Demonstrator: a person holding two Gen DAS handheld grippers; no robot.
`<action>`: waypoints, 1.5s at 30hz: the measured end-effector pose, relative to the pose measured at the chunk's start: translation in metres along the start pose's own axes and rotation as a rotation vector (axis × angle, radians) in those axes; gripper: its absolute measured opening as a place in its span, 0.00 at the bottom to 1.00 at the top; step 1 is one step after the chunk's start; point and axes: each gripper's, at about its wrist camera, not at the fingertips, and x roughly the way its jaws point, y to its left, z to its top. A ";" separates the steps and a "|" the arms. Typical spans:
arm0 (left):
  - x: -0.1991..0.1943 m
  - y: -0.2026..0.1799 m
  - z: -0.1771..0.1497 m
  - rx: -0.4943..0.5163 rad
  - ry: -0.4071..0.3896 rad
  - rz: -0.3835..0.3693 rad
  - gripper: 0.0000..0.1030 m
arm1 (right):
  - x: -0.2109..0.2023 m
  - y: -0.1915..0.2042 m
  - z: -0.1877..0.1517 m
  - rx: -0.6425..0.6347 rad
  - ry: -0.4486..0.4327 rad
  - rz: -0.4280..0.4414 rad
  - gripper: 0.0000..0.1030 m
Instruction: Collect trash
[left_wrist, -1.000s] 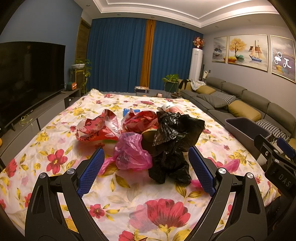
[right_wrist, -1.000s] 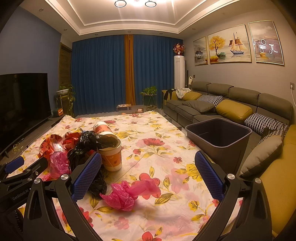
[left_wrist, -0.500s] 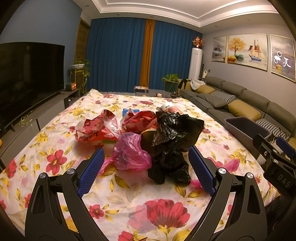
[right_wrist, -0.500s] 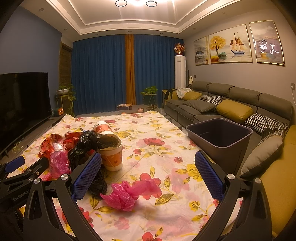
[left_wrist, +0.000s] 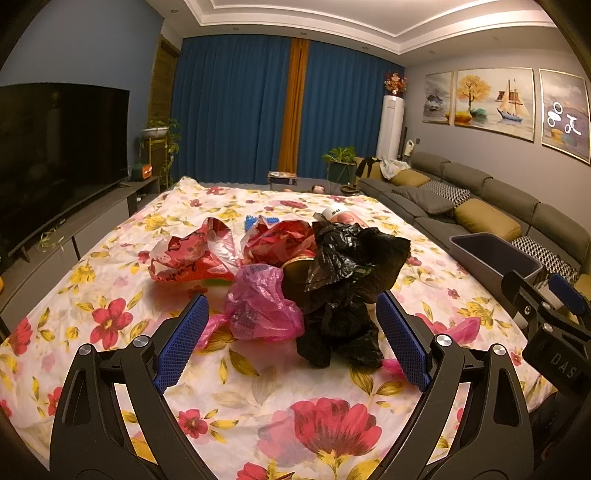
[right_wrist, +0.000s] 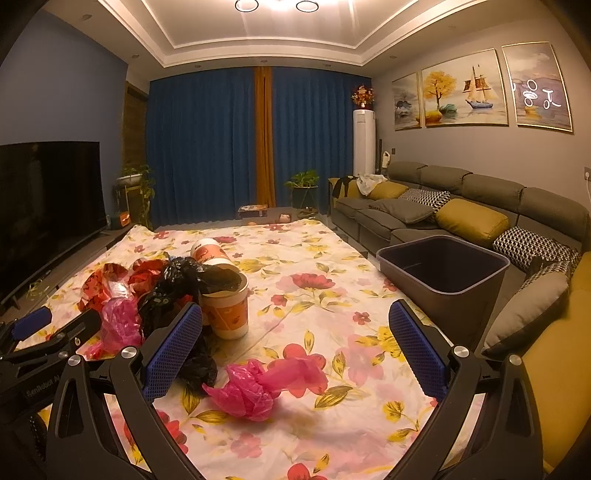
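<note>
Floral cloth (right_wrist: 314, 295); orange cup (right_wrist: 225, 314) right-view only.

The right tongs (left_wrist: 554, 321) read "DAS"; the left tongs (right_wrist: 40, 343) perhaps "GenRobot AI".

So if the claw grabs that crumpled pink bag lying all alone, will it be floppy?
Probably, yes. The pink bag looks like thin, crinkled plastic, so it should squash and droop. It is likely very light. It lies between the right claw's open fingers.
</note>
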 end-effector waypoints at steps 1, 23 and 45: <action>0.000 0.000 0.000 -0.003 -0.001 0.002 0.88 | 0.001 0.001 -0.002 -0.002 0.004 0.007 0.95; 0.019 0.023 -0.011 -0.023 -0.007 -0.027 0.87 | 0.066 0.019 -0.058 -0.029 0.229 0.133 0.66; 0.081 -0.012 0.004 0.024 0.088 -0.145 0.61 | 0.072 0.006 -0.057 -0.025 0.232 0.159 0.26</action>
